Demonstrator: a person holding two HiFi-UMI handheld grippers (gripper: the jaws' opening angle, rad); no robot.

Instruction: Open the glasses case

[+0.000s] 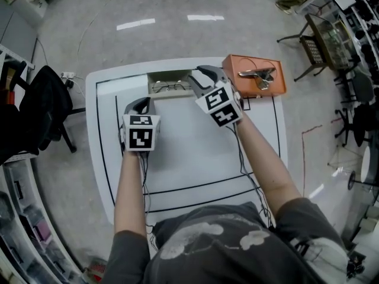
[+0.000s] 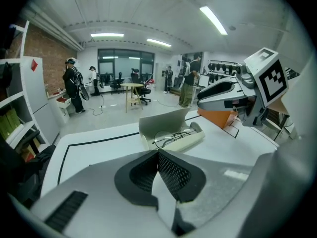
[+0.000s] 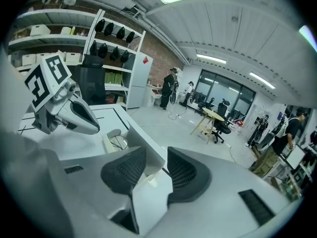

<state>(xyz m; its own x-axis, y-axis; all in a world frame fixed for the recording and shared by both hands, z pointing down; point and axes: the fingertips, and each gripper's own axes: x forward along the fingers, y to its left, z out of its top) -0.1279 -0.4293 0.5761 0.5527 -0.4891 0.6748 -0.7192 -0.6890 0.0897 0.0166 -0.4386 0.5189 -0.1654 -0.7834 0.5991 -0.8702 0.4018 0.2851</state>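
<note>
The pale glasses case [image 1: 172, 83] lies open at the table's far edge, its lid [image 2: 163, 120] standing upright and wire-framed glasses [image 2: 173, 134] resting in the tray. My right gripper [image 1: 198, 76] reaches over the case's right end. In the right gripper view the lid [image 3: 143, 145] runs in between the two dark pads, and the right gripper [image 3: 156, 155] is shut on its edge. My left gripper [image 1: 137, 103] hovers over the table a little nearer and to the left of the case. It is shut, its pads [image 2: 171, 172] meeting with nothing between them.
An orange box [image 1: 254, 76] with a metal object on top sits at the table's far right corner, just right of the case. The white table [image 1: 195, 152] carries black border lines. A black chair [image 1: 41, 108] stands to the left, shelving beyond.
</note>
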